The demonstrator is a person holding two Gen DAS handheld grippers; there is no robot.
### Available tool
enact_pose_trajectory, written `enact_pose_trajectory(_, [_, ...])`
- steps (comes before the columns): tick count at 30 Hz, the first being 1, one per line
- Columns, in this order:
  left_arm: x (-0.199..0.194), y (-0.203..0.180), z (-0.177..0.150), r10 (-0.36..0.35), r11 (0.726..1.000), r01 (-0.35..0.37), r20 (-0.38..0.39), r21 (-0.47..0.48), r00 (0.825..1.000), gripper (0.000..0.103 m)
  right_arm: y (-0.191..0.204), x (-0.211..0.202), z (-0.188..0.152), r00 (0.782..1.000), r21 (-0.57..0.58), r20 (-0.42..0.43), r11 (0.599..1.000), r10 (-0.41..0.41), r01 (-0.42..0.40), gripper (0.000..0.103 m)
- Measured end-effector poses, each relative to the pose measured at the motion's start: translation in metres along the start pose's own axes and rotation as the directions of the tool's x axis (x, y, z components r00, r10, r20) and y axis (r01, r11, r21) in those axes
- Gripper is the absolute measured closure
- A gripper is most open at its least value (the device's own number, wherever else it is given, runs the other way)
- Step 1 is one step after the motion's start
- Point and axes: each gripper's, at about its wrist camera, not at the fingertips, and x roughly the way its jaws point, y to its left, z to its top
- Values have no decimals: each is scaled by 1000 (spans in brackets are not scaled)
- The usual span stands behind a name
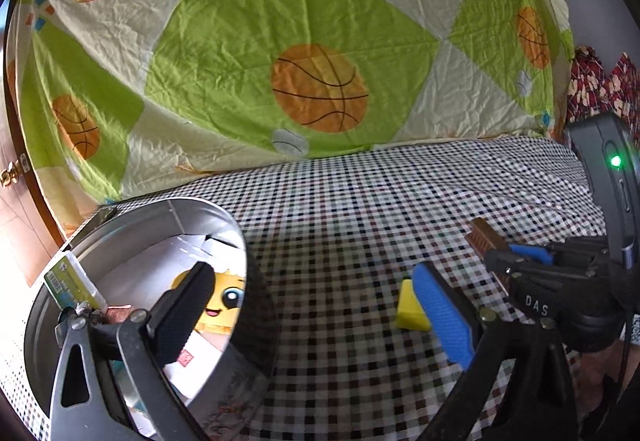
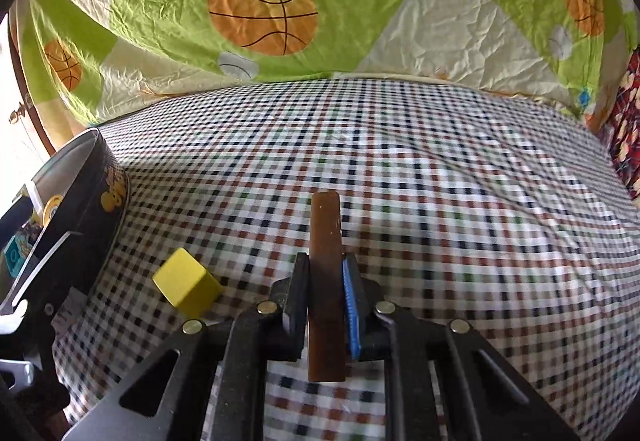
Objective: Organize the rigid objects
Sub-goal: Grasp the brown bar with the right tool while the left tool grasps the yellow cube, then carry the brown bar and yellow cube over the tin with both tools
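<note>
Clamping hard in the right gripper (image 2: 326,305): jaws drawn in on the flat sides of a brown block (image 2: 326,273), black pad on one face, blue ribbed pad on the other, nothing else between them. Running its long axis straight ahead along the fingers, one end sticking out forward past the tips, the other back toward the camera. Hanging just over the checked bedsheet (image 2: 460,209), whether clear of it or brushing it not tellable.

Lying just beside and to the left of those jaws, a yellow block (image 2: 186,281), loose on the sheet and apart from everything.

Standing wide open in the left gripper (image 1: 316,305): black finger hovering over the mouth of the round tin (image 1: 52,305), blue finger out over the sheet, nothing gripped. Seen from this side, the yellow block (image 1: 412,305) sitting right by the blue finger.

Further left, holding a cartoon-face box and other small items already, the tin (image 2: 92,193) resting on the sheet well apart from the brown block.

Judging the coming move: carrying the brown block leftward, past the yellow one, to the tin's open top; right hand already loaded, left hand nearer the tin and the yellow piece. Likely needing a tilt nose-down for that long axis to clear the rim.

Beyond, draping behind the bed, a green basketball quilt (image 2: 280,1).
</note>
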Motion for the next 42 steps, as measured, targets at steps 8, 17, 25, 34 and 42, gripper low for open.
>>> enact_pose_trajectory(8, [17, -24, 3, -76, 996, 78, -68, 32, 995, 24, -26, -4, -2, 1000, 28, -7, 1000, -13, 14, 86])
enact_pose_trajectory(17, [49, -38, 1, -168, 983, 179, -218, 31, 961, 39, -34, -3, -4, 1000, 65, -9, 998, 12, -11, 86])
enact_pose_trajectory(25, [55, -46, -1, -165, 982, 182, -245, 50, 955, 39, -34, 1, -3, 1000, 68, -24, 998, 19, -18, 85])
enact_pose_trajectory(34, [68, -38, -4, -219, 974, 225, -305, -16, 927, 65, -34, 2, -4, 999, 62, -17, 998, 29, -28, 85])
enact_pose_trajectory(42, [56, -33, -3, -188, 982, 189, -229, -17, 955, 75, -30, -6, -6, 999, 42, 22, 999, 26, -27, 85])
